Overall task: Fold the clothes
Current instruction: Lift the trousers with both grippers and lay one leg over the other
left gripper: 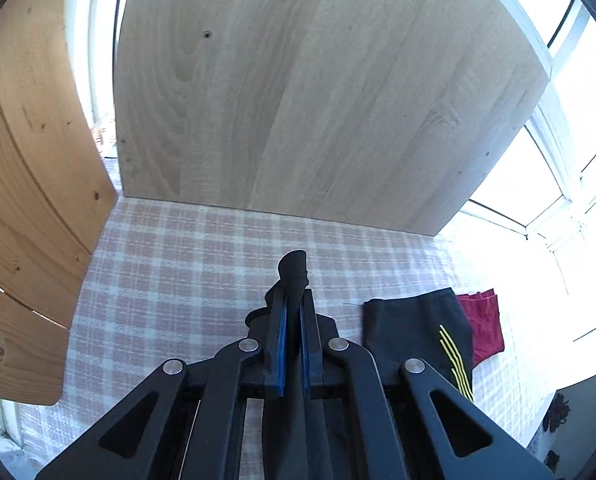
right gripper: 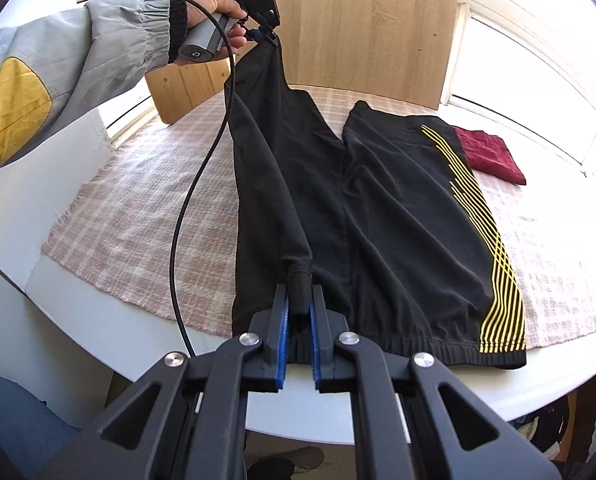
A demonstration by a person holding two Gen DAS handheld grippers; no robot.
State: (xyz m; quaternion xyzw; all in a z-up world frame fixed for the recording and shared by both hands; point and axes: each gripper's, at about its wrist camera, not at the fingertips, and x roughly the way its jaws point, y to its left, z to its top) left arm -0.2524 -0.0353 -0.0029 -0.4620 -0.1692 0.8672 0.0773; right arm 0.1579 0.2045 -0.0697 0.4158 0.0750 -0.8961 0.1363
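Black shorts (right gripper: 397,216) with yellow stripes lie on the checked cloth (right gripper: 138,208); their right half rests flat and the left half is lifted. My right gripper (right gripper: 299,304) is shut on the waistband corner at the near edge. Held by a hand in a grey sleeve, my left gripper (right gripper: 264,32) is raised at the far end, shut on the left leg hem. In the left wrist view the left gripper (left gripper: 293,300) pinches a tuft of black fabric (left gripper: 294,268), and the flat part of the shorts (left gripper: 417,332) shows to the right.
A folded dark red garment (right gripper: 489,154) lies on the cloth (left gripper: 186,264) beyond the shorts, also the red garment (left gripper: 483,328) in the left view. Wooden boards (right gripper: 357,28) stand behind the white table (right gripper: 457,392). A black cable (right gripper: 186,216) hangs from the left gripper. Bright windows lie to the right.
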